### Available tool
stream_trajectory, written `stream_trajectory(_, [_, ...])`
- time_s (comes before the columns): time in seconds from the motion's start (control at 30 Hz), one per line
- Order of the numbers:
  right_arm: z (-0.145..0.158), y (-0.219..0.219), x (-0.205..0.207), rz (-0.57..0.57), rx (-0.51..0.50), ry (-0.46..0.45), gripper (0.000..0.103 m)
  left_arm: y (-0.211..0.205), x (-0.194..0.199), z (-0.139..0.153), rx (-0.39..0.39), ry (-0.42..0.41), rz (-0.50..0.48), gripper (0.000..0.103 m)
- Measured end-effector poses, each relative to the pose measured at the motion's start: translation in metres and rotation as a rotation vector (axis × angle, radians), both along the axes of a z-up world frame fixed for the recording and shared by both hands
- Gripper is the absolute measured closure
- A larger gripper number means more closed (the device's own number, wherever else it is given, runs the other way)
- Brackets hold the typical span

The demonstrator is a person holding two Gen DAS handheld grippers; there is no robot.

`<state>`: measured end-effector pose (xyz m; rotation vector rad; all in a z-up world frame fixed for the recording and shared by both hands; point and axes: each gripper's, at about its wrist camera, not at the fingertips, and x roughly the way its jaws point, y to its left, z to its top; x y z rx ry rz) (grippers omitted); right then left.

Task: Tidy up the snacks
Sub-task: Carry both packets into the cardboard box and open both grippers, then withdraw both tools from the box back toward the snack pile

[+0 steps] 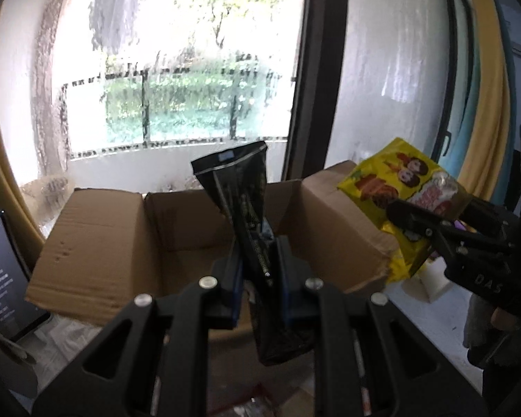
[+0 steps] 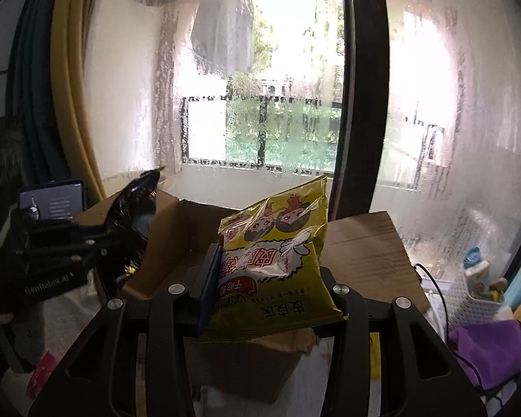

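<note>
Daylight pours in through the large streaked glass window (image 1: pixel 177 80), blown out to white around twelve o'clock in both views, so everything in front of it is backlit. The open brown cardboard box (image 1: pixel 177 222) sits in soft shade, its inner walls darker toward six o'clock. The crinkled black foil snack bag (image 1: pixel 241 187) reads almost as a silhouette, while the glossy yellow printed snack packet (image 2: pixel 278 257) catches pale glare across its film. Black claw arms at six o'clock are dim and slightly soft. Fisheye bending curves the dark window frame (image 2: pixel 361 104), and corners fall to black. Fine detail is smeared throughout.
</note>
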<state>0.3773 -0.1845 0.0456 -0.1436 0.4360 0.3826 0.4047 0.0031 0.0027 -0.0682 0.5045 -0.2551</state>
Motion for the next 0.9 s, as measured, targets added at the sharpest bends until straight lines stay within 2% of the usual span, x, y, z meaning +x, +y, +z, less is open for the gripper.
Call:
stream_trajectory(0.2, [-0.007, 0.007, 0.037, -0.005, 0.007, 0.018, 0.058, -0.001, 0.032, -0.008, 0.017, 0.03, 0.039, 0.084])
stream_trajectory(0.33, [-0.011, 0.01, 0.059, -0.027, 0.014, 0.037, 0.058, 0.001, 0.042, -0.012, 0.003, 0.067, 0.07, 0.084])
stream_trajectory(0.43, [-0.012, 0.01, 0.068, -0.048, 0.015, 0.054, 0.058, 0.004, 0.044, -0.007, -0.011, 0.074, 0.087, 0.072])
stream_trajectory(0.47, [-0.012, 0.009, 0.071, -0.053, 0.02, 0.058, 0.058, 0.005, 0.041, -0.003, -0.027, 0.071, 0.087, 0.061])
stream_trajectory(0.5, [-0.01, 0.008, 0.072, -0.063, 0.026, 0.056, 0.057, 0.006, 0.039, -0.001, -0.036, 0.07, 0.087, 0.055])
stream_trajectory(0.53, [-0.009, 0.007, 0.073, -0.069, 0.027, 0.053, 0.053, 0.006, 0.038, 0.002, -0.042, 0.067, 0.087, 0.048])
stream_trajectory(0.57, [-0.007, 0.007, 0.072, -0.068, 0.03, 0.052, 0.04, 0.006, 0.034, 0.004, -0.046, 0.063, 0.089, 0.042])
stream_trajectory(0.63, [-0.003, 0.007, 0.07, -0.061, 0.048, 0.05, 0.024, 0.006, 0.027, 0.01, -0.05, 0.055, 0.089, 0.038])
stream_trajectory(0.9, [0.015, 0.001, 0.027, -0.045, 0.054, 0.01, 0.023, 0.005, -0.011, 0.031, -0.051, 0.016, 0.073, 0.037])
